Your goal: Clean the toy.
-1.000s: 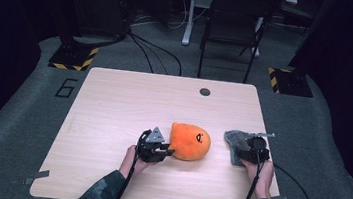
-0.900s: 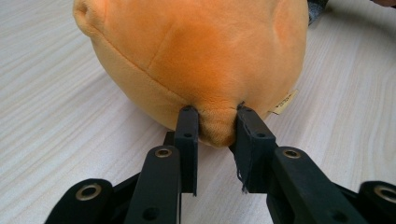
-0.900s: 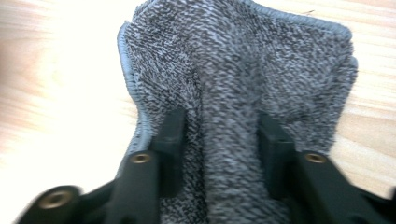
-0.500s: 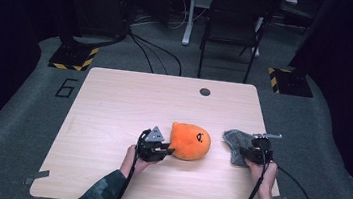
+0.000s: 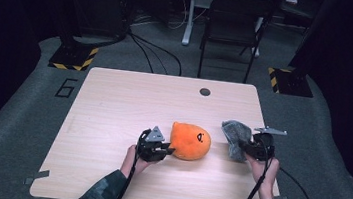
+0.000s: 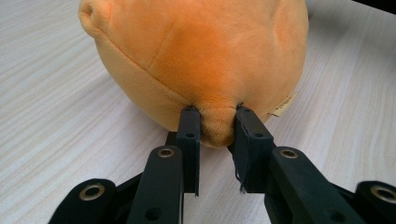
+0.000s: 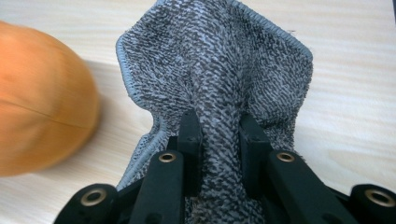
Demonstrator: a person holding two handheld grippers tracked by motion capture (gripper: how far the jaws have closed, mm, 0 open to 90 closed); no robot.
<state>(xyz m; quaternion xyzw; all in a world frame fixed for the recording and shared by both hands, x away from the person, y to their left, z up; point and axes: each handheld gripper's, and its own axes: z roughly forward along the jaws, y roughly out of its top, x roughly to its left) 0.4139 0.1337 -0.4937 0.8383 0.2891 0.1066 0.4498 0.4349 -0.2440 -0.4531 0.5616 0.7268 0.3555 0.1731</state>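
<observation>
Since the earlier frame the right hand-held gripper [image 7: 218,119] has closed on the grey cloth [image 7: 219,60], lifting it off the table [image 5: 113,102]; the left hand-held gripper [image 6: 215,112] pinches the orange plush toy [image 6: 196,51].

i see short matt orange plush on the toy [image 6: 201,60], nubbly grey terry with a stitched hem on the cloth [image 7: 219,60] at its 3 o'clock, smooth pale woodgrain table [image 5: 113,102], matt black plastic jaws.
</observation>
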